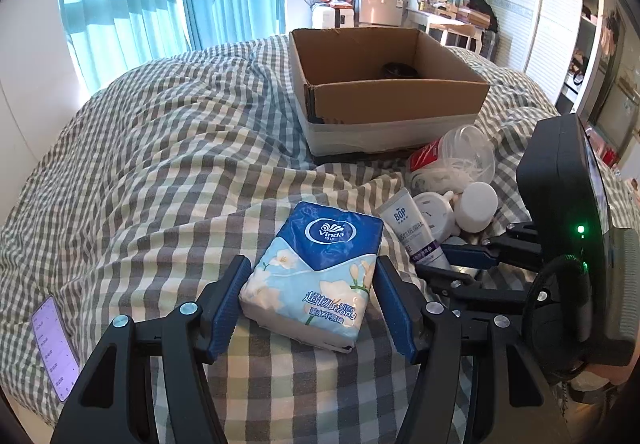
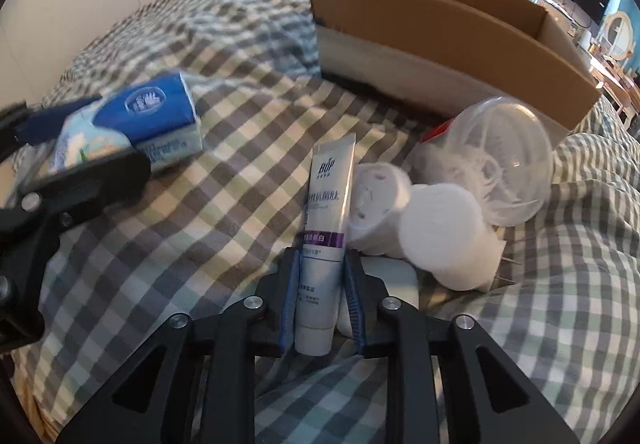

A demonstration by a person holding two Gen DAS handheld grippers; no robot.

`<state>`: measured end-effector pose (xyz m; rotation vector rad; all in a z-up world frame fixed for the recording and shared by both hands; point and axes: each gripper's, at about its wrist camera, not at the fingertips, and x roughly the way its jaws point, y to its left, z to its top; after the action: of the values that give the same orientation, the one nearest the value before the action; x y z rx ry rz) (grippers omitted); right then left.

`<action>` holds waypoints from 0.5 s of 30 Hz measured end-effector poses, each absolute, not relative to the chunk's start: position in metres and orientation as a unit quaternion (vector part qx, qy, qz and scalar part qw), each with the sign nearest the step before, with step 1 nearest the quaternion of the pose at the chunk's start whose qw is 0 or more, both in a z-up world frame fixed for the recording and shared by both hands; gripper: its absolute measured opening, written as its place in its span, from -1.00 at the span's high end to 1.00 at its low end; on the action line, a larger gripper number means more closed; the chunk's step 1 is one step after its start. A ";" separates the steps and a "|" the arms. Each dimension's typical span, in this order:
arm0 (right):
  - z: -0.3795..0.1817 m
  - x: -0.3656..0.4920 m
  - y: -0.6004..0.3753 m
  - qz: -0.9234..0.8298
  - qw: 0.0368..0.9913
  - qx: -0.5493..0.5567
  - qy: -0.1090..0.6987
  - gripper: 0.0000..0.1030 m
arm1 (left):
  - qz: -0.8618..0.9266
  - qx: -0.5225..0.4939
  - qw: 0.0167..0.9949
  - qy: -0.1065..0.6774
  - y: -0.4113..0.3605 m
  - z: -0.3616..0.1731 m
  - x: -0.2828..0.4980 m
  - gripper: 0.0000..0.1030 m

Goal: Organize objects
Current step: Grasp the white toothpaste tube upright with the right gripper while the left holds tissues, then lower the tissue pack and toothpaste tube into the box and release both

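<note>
A blue and white Vinda tissue pack point(image 1: 316, 272) lies on the checked bed cover between the open jaws of my left gripper point(image 1: 310, 298), pads apart from its sides; it also shows in the right wrist view point(image 2: 132, 123). My right gripper point(image 2: 322, 284) is shut on a white BOP toothpaste tube point(image 2: 326, 215), which lies on the bed; the tube also shows in the left wrist view point(image 1: 412, 230). An open cardboard box point(image 1: 400, 99) stands beyond on the bed, with a dark object point(image 1: 398, 69) inside.
Right of the tube lie a white plug adapter point(image 2: 376, 211), a white round lid point(image 2: 440, 232) and a clear plastic container point(image 2: 492, 163). A phone point(image 1: 56, 348) lies at the left. The room behind holds a desk, mirror, TV and wardrobe.
</note>
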<state>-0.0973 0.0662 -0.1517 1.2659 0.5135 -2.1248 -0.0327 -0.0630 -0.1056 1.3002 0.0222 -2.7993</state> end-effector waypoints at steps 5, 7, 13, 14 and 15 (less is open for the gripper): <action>-0.148 -0.090 0.070 -0.812 0.299 0.462 0.195 0.59 | -0.907 0.420 0.026 0.011 -0.064 -0.105 -0.033 -0.25; -0.141 -0.086 0.075 -0.817 0.303 0.455 0.184 0.59 | -0.907 0.420 0.026 0.011 -0.065 -0.105 -0.033 -0.25; -0.116 -0.077 0.087 -0.834 0.301 0.432 0.166 0.59 | -0.908 0.419 0.030 0.007 -0.063 -0.101 -0.031 -0.25; -0.110 -0.076 0.090 -0.838 0.301 0.427 0.161 0.59 | -0.908 0.417 0.031 0.005 -0.062 -0.099 -0.030 -0.25; -0.105 -0.075 0.093 -0.840 0.300 0.423 0.158 0.59 | -0.909 0.416 0.031 0.004 -0.061 -0.097 -0.029 -0.25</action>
<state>-0.0751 0.0927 -0.1054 1.1240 0.4204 -2.2297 -0.0293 -0.0610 -0.0968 1.2802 0.0112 -2.7998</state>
